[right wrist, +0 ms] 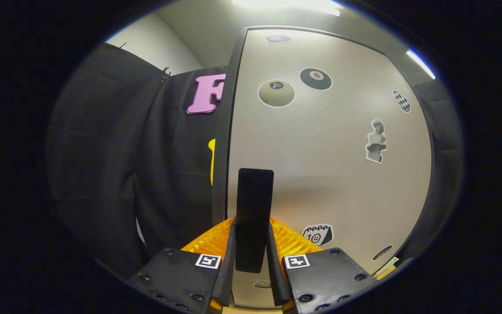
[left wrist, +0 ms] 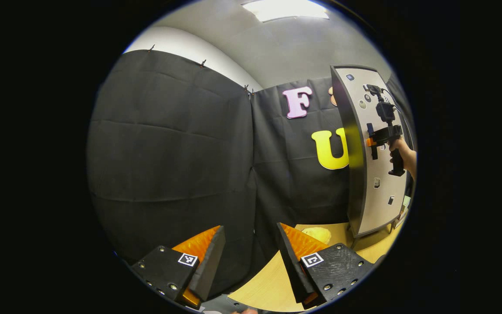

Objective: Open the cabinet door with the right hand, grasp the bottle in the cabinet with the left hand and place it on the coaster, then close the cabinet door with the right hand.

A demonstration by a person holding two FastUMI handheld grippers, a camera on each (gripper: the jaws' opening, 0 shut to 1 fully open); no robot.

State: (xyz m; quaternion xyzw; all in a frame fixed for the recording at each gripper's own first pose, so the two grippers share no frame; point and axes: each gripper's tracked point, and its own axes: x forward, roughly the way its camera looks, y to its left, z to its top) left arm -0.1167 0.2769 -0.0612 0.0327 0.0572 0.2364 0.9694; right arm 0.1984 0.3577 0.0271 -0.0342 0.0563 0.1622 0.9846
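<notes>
At the cabinet door [right wrist: 320,165], the right gripper [right wrist: 253,255] pinches its handle [right wrist: 254,209]; the left gripper [left wrist: 251,257] hovers, fingers spread.

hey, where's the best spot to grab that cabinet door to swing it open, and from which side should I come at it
Grip the upright black handle on the cabinet door, coming straight at the door's front. The bar is narrow, vertical and stands proud, so one finger fits each side. The right hand-held gripper already clamps it that way; the left hand-held gripper hangs open.

Pale grey cabinet door [right wrist: 320,165] — dark-edged, black handle [right wrist: 254,218] — above a light wooden table [left wrist: 273,283].
</notes>
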